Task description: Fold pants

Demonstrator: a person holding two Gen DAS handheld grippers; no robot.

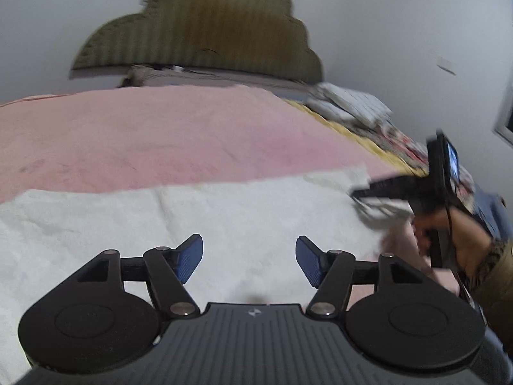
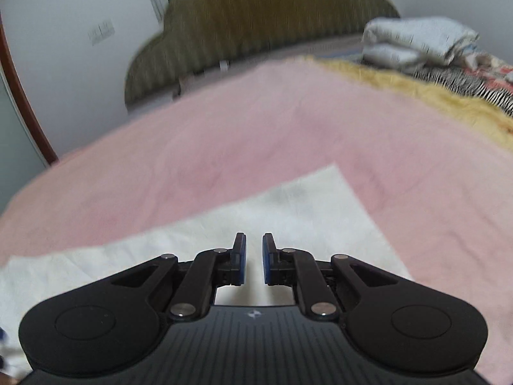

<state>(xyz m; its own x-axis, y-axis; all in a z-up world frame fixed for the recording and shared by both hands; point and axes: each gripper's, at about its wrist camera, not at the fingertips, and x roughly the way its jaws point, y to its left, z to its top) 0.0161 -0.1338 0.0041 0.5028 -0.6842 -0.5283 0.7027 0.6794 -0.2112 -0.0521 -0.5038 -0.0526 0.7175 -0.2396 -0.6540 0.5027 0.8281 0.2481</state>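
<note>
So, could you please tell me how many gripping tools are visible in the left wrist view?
2: the left tool sits open in the foreground over the white pants; the right tool is at the right edge, blurred.

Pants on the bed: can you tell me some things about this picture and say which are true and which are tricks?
1. The pants are white. True.
2. The pants lie on a green blanket. False: the blanket is pink.
3. The left gripper is wide open. True.
4. The right gripper is clamped on the pants. False: a narrow gap shows between its pads, with nothing in it.
5. Folded laundry sits near the headboard. True.
</note>
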